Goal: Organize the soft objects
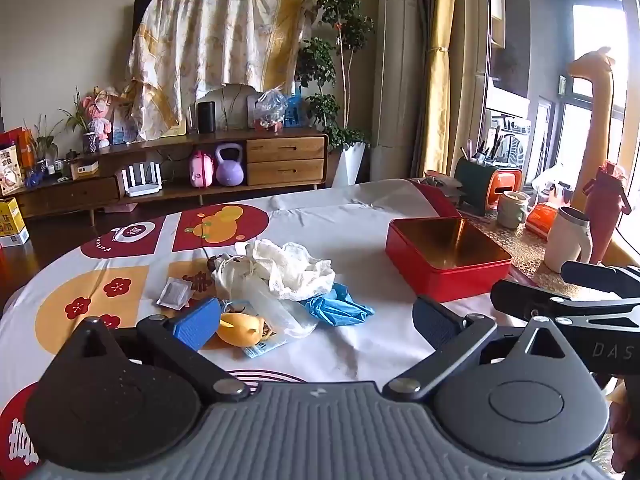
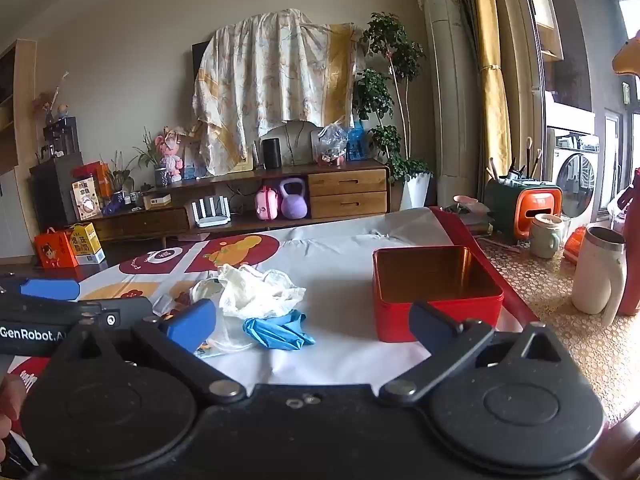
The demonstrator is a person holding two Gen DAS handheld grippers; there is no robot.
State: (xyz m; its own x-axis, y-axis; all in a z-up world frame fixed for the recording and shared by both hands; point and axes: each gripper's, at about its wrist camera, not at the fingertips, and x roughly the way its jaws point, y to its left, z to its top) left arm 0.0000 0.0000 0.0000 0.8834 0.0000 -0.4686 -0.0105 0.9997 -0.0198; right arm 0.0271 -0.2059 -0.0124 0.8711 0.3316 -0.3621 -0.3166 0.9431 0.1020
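While both tools hover low over the bench (image 1: 360,360) with their blue-padded fingers spread wide and nothing between them, the heap of soft things lies just ahead of the left gripper (image 1: 316,322) and off to the front-left of the right gripper (image 2: 314,322).

Nearest the left fingers is a soft yellow duck-like toy (image 1: 240,328), almost touching the left pad and lying partly on a flat printed packet (image 1: 262,347). Just beyond it a crumpled blue disposable glove (image 2: 278,330) stretches roughly left to right, its long axis across both grippers' line of sight. From the right wrist view it sits nearly centred between that tool's fingers, so I would judge the right hand about as well placed for it as the left.

Behind the glove a clear plastic bag (image 1: 276,308) and a rumpled white lacy cloth (image 1: 292,268) are heaped together, touching, with a small grey sachet (image 1: 174,291) to their left.

Farther right, well apart from the heap, stands an open red square tin box (image 2: 436,292), its gold interior empty — the likely place for these items.
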